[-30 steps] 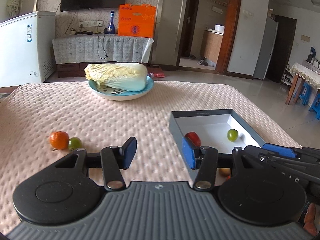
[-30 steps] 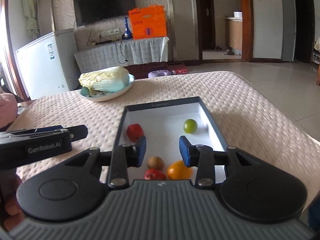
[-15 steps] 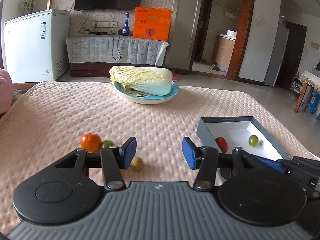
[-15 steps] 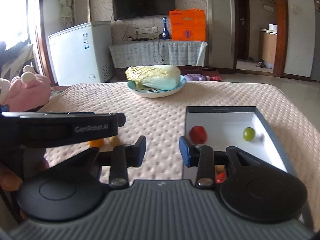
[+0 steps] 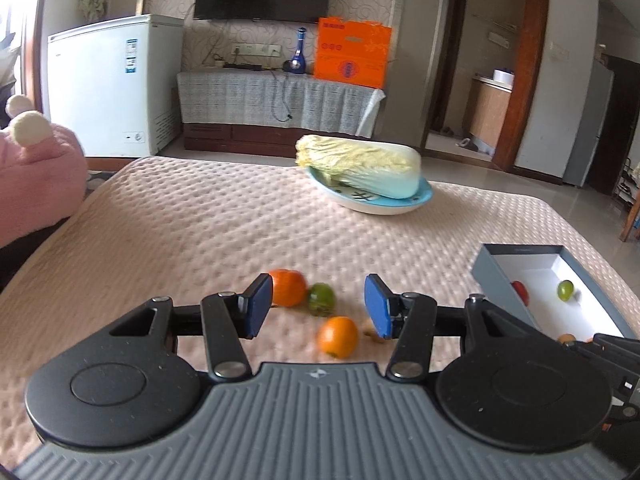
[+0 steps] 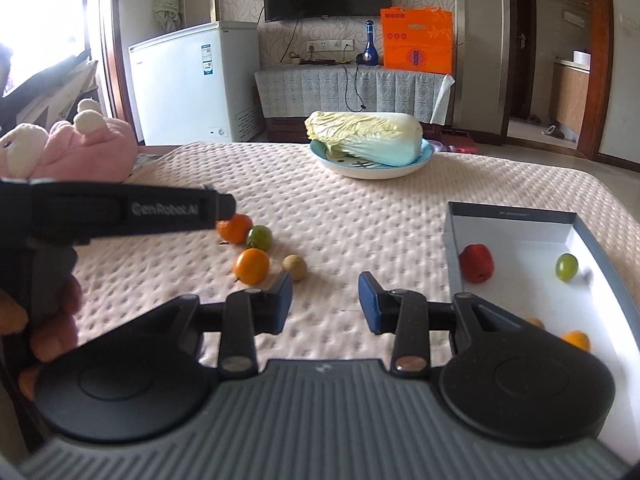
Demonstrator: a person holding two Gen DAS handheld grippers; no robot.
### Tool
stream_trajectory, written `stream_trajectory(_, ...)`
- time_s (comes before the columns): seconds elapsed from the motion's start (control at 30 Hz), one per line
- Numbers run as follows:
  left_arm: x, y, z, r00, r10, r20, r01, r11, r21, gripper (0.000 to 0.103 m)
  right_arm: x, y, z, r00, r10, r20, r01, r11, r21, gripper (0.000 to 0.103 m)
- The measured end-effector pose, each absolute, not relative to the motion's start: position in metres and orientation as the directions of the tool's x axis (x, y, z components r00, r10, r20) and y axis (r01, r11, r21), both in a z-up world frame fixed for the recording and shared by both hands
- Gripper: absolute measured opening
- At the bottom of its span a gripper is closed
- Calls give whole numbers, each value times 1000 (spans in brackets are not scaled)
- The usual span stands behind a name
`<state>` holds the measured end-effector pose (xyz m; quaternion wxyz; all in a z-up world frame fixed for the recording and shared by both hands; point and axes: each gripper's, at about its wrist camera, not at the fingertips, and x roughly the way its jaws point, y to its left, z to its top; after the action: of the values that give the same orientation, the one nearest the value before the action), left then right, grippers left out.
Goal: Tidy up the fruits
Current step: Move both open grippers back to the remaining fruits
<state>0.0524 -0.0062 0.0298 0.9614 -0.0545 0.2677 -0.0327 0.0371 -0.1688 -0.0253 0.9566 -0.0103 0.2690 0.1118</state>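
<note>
Fruits are split between two places on a table covered with a pink quilted cloth: four lie loose together near the front, and the rest sit inside an open grey box with a white floor, off to the right. The loose cluster holds a tangerine, a green fruit touching it, a smaller orange just in front, and a small brown fruit beside that. In the box are a red fruit, a green one and orange pieces near the front edge, partly hidden. The left gripper points at the cluster, its blue-padded tongs partly apart and empty, seemingly lined up for a pick. The right gripper hangs over bare cloth between cluster and box, tongs narrower and also empty. A cabbage rests on a blue plate farther back, apparently not part of the sorting.
</note>
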Motion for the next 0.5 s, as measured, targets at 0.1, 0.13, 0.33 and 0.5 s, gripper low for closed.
stream_trajectory(0.1, 53, 12, 29, 854, -60, -516, -5, 992, -124, 57, 41, -158, -31, 819, 215, -532, -232, 972, 36, 39)
stream_trajectory(0.13, 53, 17, 28, 853, -54, -519, -13, 992, -125, 57, 42, -154, -32, 815, 222, -535, -241, 970, 37, 39)
stream_trajectory(0.33, 55, 44, 23, 840, -27, -542, -61, 988, -144, 57, 52, -129, -42, 806, 225, -547, -280, 960, -19, 39)
stream_trajectory(0.5, 55, 52, 20, 838, -25, -545, -63, 988, -144, 57, 67, -130, -48, 808, 203, -553, -239, 971, 7, 39)
